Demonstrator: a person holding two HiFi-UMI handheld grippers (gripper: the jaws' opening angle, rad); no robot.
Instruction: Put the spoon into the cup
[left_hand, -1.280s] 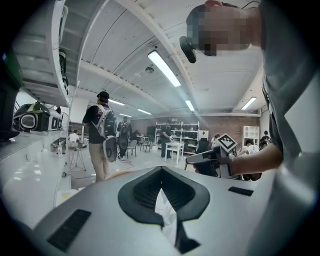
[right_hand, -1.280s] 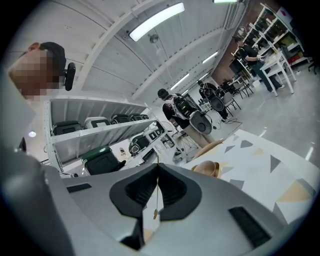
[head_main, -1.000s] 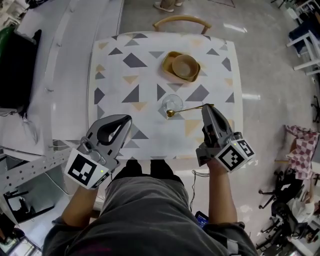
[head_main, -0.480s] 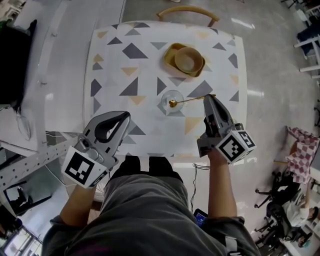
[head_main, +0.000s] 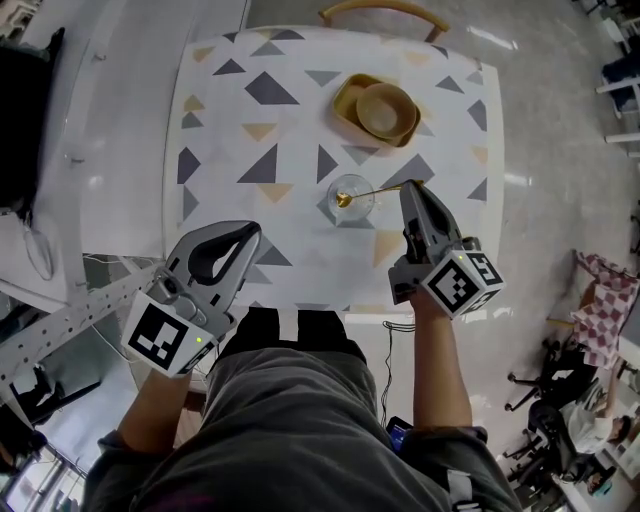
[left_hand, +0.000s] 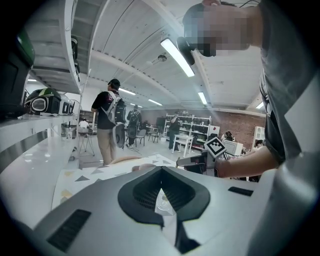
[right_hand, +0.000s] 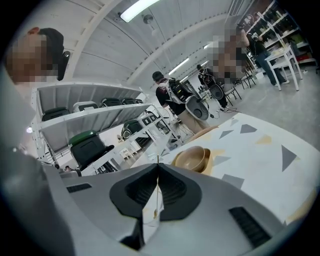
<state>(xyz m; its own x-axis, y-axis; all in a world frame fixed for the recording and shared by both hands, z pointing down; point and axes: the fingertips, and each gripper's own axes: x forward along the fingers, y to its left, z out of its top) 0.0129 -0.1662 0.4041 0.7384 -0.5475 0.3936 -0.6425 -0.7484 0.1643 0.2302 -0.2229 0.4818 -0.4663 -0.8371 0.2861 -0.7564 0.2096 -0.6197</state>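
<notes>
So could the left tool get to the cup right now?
Probably yes. The left tool hangs shut and empty by the table's near edge, with only bare table between it and the cup. The right tool holds the spoon at the cup from the other side.

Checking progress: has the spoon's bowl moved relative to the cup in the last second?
Yes. The right gripper carried the spoon bowl from the near rim of the cup to over its middle, away from the person.
</notes>
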